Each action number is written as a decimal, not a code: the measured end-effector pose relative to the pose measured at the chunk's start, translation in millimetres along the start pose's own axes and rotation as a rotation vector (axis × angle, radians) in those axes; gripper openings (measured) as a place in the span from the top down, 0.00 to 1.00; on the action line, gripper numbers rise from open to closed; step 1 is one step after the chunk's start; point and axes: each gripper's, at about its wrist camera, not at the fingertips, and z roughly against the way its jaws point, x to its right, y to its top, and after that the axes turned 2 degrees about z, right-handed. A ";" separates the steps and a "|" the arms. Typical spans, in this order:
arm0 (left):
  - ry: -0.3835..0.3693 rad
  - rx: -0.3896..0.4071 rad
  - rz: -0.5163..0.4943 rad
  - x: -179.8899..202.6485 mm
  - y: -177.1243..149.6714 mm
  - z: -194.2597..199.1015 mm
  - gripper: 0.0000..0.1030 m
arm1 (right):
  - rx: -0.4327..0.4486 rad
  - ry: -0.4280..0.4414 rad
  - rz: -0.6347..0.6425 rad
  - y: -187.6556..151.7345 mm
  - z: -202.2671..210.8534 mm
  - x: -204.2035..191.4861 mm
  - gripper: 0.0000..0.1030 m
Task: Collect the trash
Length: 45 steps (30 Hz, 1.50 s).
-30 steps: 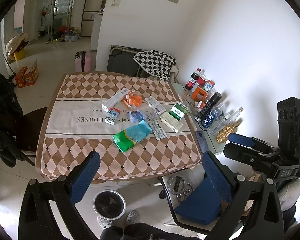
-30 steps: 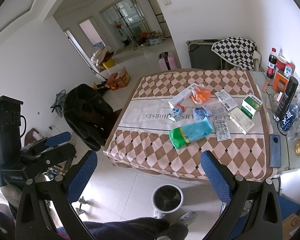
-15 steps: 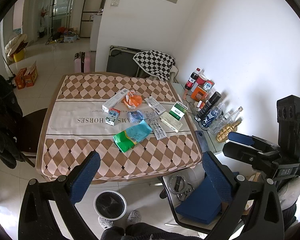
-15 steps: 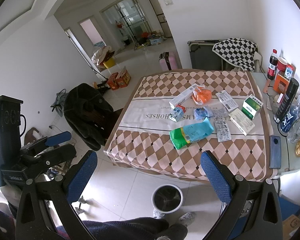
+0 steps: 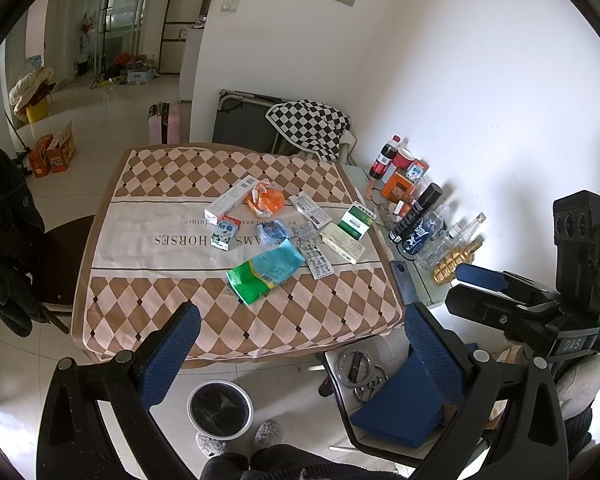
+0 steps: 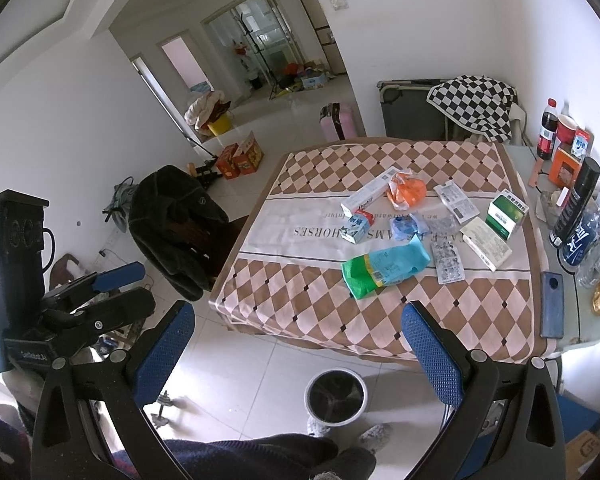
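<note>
Trash lies in the middle of the checked tablecloth (image 5: pixel 148 296): a green and blue bag (image 5: pixel 265 272) (image 6: pixel 384 266), an orange wrapper (image 5: pixel 266 200) (image 6: pixel 407 191), a long white box (image 5: pixel 231 200), a small milk carton (image 5: pixel 225 232), a green box (image 5: pixel 356 222) (image 6: pixel 506 216), blister packs (image 5: pixel 318 262). A black-lined bin (image 5: pixel 220 408) (image 6: pixel 335 395) stands on the floor below the table's near edge. My left gripper (image 5: pixel 300 344) and right gripper (image 6: pixel 298 344) are open and empty, held back from the table over the floor. Each shows in the other's view (image 5: pixel 512 296) (image 6: pixel 100 292).
Bottles, a can and boxes (image 5: pixel 416 216) crowd a side table at the right, with a phone (image 6: pixel 552 304) at its edge. A chair with a black coat (image 6: pixel 176 224) stands left of the table. A blue-seated chair (image 5: pixel 400 408) stands at the near right.
Both views have shifted very slightly; nothing on the table has moved and both grippers stay open.
</note>
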 end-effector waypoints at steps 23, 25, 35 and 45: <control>-0.002 -0.002 0.001 1.3 -0.7 -1.1 0.00 | 0.000 0.002 -0.003 -0.3 -5.7 -3.6 0.00; -0.003 -0.001 0.002 1.2 -0.8 -1.1 0.00 | 0.000 0.001 -0.005 -0.1 -6.9 -4.4 0.00; 0.253 -0.050 -0.080 -5.4 -1.3 -74.8 0.00 | -0.003 -0.215 -0.238 -21.5 -55.2 13.7 0.00; 0.338 -0.433 -0.463 17.7 -23.2 -290.8 0.00 | -0.230 -0.472 -0.528 -67.4 -164.2 179.0 0.00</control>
